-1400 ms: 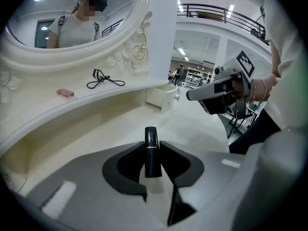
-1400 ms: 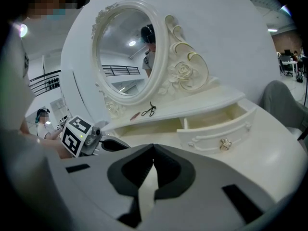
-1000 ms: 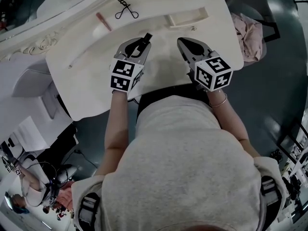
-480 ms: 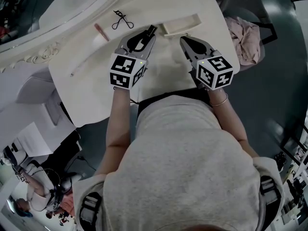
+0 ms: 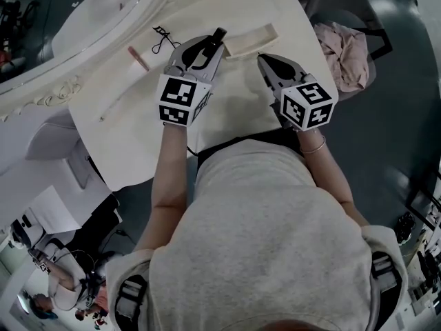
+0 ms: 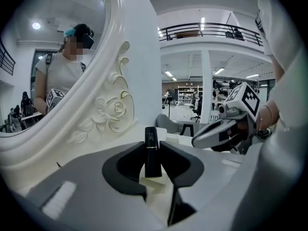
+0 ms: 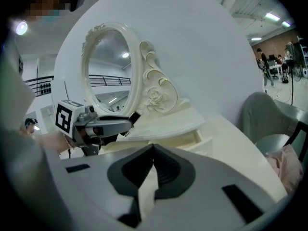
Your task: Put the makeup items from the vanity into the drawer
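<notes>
Lipstick could slip and roll away if the left gripper tips, because the jaws pinch only its lower part. It sticks up just left of the open drawer. That gripper points a bit down toward the drawer. The right gripper, jaws together and empty, hangs just in front of the drawer.

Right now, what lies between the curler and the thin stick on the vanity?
A pink tube lies between the curler and the stick; the head view shows it.
</notes>
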Demonstrator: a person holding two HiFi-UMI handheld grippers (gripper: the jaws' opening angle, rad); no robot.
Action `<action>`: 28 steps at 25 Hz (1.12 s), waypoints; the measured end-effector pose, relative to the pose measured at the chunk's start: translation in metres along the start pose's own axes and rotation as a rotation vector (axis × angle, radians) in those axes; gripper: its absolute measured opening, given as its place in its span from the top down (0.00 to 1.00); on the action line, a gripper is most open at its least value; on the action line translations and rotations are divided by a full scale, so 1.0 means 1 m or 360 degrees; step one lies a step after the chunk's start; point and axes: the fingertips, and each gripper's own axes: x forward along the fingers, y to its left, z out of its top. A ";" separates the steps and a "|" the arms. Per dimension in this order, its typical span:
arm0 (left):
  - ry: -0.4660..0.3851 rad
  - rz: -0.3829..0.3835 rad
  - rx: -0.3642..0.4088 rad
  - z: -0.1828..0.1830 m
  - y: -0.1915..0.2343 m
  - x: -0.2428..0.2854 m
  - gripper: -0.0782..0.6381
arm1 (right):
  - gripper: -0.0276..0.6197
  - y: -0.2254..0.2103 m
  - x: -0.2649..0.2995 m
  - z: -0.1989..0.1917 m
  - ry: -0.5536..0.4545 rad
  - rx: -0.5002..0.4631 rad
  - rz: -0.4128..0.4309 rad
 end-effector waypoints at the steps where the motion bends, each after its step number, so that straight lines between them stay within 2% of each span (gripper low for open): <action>1: 0.0000 -0.0009 0.0011 0.002 -0.002 0.004 0.75 | 0.95 -0.002 -0.001 0.000 0.0003 -0.0011 -0.0008; 13: 0.0045 -0.0108 0.0092 0.005 -0.026 0.046 0.75 | 0.95 -0.023 -0.013 -0.005 0.0016 0.0022 -0.0054; 19: 0.0098 -0.0164 0.0093 -0.003 -0.039 0.062 0.74 | 0.95 -0.030 -0.013 -0.015 0.0055 0.0063 -0.0046; 25: 0.0166 -0.0268 0.0113 -0.012 -0.055 0.075 0.74 | 0.95 -0.033 -0.012 -0.022 0.0071 0.0110 -0.0031; 28: 0.0199 -0.0258 0.0183 -0.017 -0.056 0.080 0.74 | 0.95 -0.033 -0.011 -0.024 0.0079 0.0122 -0.0027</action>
